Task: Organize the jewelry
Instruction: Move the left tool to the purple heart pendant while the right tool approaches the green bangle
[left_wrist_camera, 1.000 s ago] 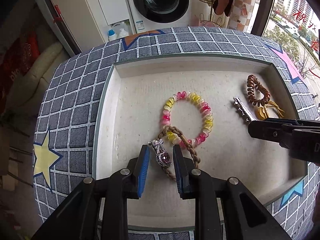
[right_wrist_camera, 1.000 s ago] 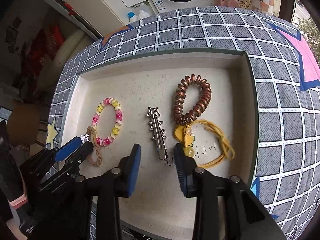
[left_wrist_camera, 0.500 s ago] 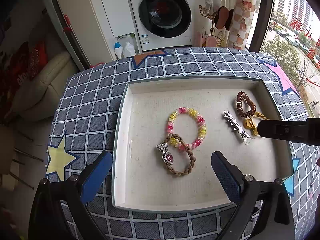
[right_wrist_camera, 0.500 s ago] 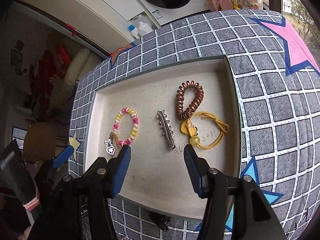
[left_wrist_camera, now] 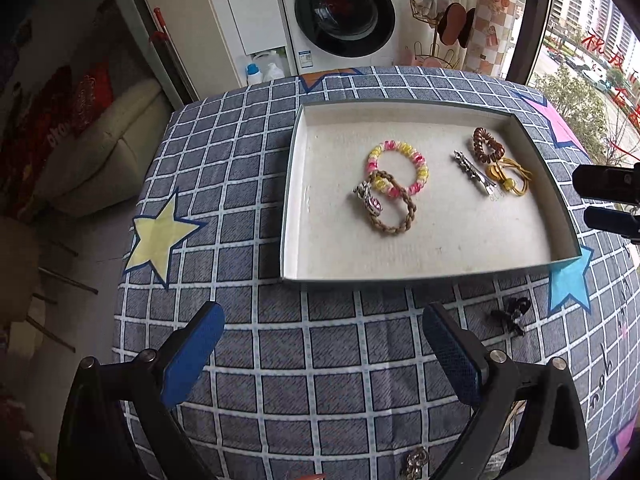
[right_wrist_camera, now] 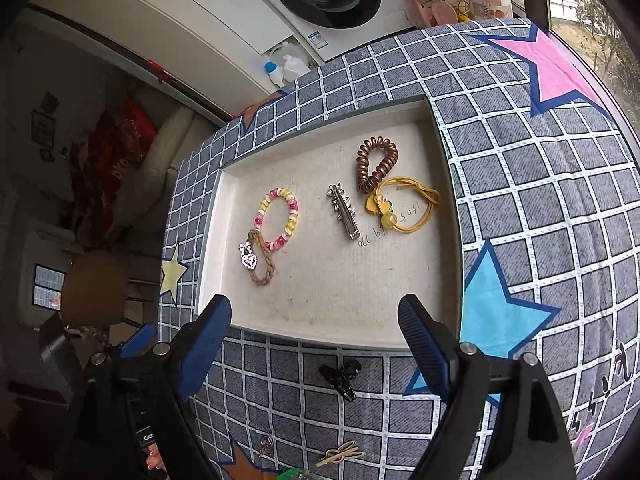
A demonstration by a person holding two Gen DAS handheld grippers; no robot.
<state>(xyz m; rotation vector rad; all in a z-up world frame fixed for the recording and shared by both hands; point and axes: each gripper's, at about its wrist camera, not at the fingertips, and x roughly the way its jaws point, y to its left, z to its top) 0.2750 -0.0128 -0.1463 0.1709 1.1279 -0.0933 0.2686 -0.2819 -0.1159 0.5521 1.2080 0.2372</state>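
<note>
A shallow white tray (left_wrist_camera: 294, 184) (right_wrist_camera: 212, 216) sits on the checked cloth. It holds a pink-yellow bead bracelet (left_wrist_camera: 397, 168) (right_wrist_camera: 278, 218), a braided brown band with a heart charm (left_wrist_camera: 394, 210) (right_wrist_camera: 262, 264), a silver hair clip (left_wrist_camera: 472, 172) (right_wrist_camera: 343, 216), a brown coil tie (left_wrist_camera: 486, 146) (right_wrist_camera: 376, 164) and a yellow cord tie (left_wrist_camera: 510, 178) (right_wrist_camera: 404, 204). A black claw clip (left_wrist_camera: 512, 314) (right_wrist_camera: 340, 376) lies on the cloth in front of the tray. My left gripper (left_wrist_camera: 324, 356) is open and empty above the cloth. My right gripper (right_wrist_camera: 316, 340) is open and empty above the tray's near edge.
More small pieces lie at the cloth's near edge: a gold bow clip (right_wrist_camera: 340, 452) and a small metal charm (right_wrist_camera: 265, 444) (left_wrist_camera: 416, 460). A washing machine (left_wrist_camera: 344, 20) and a sofa (left_wrist_camera: 100, 152) stand beyond the table. The right gripper's tips (left_wrist_camera: 608, 200) show at the left view's right edge.
My left gripper let go of the braided band in the tray, opened wide and pulled back toward me. My right gripper also opened and drew back from the tray.
</note>
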